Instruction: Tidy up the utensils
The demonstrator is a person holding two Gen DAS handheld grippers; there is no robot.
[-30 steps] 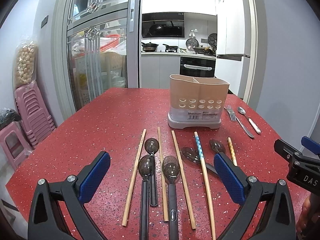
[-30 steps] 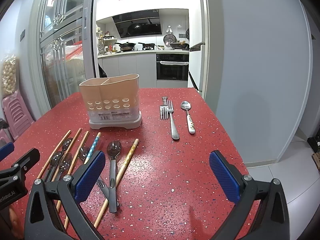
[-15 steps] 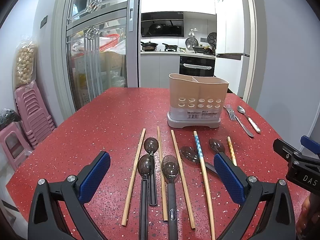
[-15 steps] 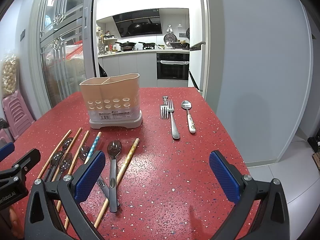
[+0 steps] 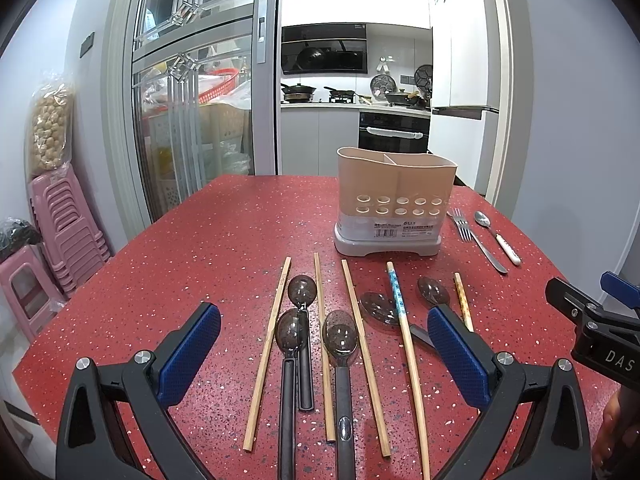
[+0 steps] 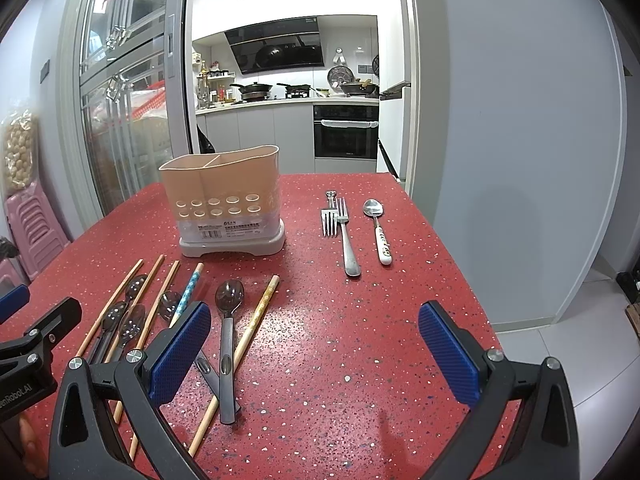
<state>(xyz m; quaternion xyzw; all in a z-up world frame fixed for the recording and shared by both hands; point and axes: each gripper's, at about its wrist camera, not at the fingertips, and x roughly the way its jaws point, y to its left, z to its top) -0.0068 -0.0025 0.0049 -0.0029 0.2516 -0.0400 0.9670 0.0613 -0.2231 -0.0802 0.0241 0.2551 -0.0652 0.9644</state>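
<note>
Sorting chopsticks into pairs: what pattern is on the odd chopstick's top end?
Blue with small white dots on the patterned chopstick; the left wrist view shows it best.

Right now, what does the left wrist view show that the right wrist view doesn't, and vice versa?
Only the left wrist view shows the open left gripper over the dark spoons and the full lengths of the wooden chopsticks. Only the right wrist view shows the open right gripper and the floor beside the table. Both show the holder, forks and white-handled spoon.

We face a red speckled table (image 5: 208, 248), pink stacked stools (image 5: 68, 224) left, a white kitchen (image 5: 352, 80) beyond.
</note>
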